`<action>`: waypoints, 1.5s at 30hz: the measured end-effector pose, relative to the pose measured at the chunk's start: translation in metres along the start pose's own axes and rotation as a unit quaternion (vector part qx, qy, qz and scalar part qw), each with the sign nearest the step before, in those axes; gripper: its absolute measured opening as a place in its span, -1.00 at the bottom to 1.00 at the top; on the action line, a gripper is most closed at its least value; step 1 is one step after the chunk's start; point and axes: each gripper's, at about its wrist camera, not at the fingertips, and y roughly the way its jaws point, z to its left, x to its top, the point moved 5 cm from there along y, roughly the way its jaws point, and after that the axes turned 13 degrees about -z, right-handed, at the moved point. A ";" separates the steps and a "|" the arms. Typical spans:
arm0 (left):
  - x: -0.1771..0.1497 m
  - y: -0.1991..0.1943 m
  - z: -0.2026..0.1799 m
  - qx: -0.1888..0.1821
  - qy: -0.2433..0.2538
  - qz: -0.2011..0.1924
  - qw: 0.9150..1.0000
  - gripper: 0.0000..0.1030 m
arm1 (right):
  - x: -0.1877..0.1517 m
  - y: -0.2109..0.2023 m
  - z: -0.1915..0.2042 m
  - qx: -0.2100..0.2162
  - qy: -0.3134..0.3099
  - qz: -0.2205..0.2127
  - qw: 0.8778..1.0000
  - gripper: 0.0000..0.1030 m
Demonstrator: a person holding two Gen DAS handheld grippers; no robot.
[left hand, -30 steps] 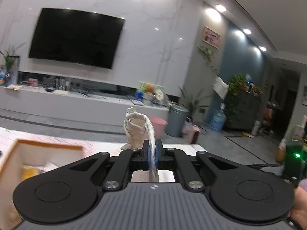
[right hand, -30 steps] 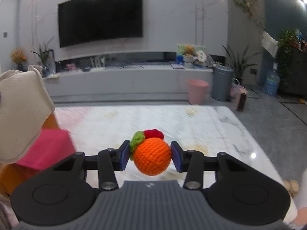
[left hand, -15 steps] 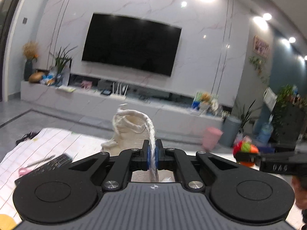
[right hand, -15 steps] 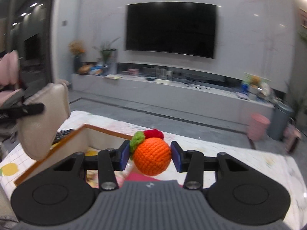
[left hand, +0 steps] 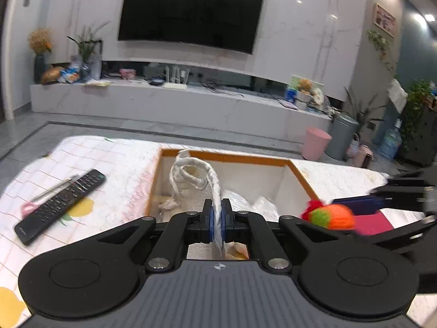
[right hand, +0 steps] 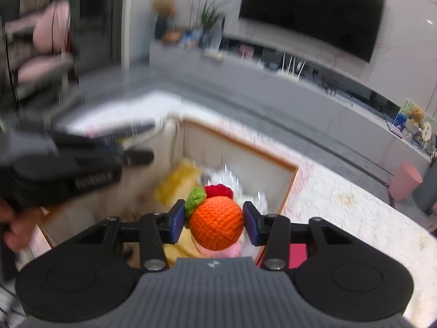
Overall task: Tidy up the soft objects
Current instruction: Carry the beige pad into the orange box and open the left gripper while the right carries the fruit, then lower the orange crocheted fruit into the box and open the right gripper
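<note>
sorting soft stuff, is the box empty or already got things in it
Not empty: the box already holds crinkled white items and something yellow.

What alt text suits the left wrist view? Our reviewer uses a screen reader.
The left gripper pinches a white cloth over an open, orange-rimmed box. At right, the right gripper carries a crocheted orange; a remote lies at left.

No wording can be read anywhere in either view. Pale lettering on the side of the left gripper (right hand: 136, 158) is smeared by motion blur. The remote control (left hand: 60, 206) carries button markings too small to read.
</note>
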 end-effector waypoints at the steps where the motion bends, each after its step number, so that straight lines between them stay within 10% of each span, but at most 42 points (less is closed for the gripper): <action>1: -0.002 0.000 -0.003 -0.022 -0.016 0.009 1.000 -0.89 | -0.003 0.006 0.004 0.000 -0.019 0.016 1.000 -0.13; 7: -0.009 0.008 -0.012 -0.005 0.028 0.001 1.000 -0.72 | -0.020 0.032 0.010 0.015 -0.069 0.092 0.993 -0.14; 10: -0.005 0.004 -0.011 0.023 0.021 -0.027 0.999 0.29 | -0.025 0.038 0.015 0.004 -0.107 0.104 0.989 -0.14; 12: 0.001 -0.003 -0.010 0.007 -0.001 -0.047 0.999 0.42 | -0.027 0.039 0.021 0.009 -0.130 0.115 0.985 -0.14; 32: 0.033 -0.027 0.016 0.109 -0.026 -0.140 0.984 0.67 | -0.040 0.062 0.021 -0.007 -0.241 0.202 0.949 -0.11; 45: 0.041 -0.036 0.026 0.132 -0.043 -0.157 0.978 0.71 | -0.022 0.046 0.029 -0.030 -0.230 0.144 0.962 0.79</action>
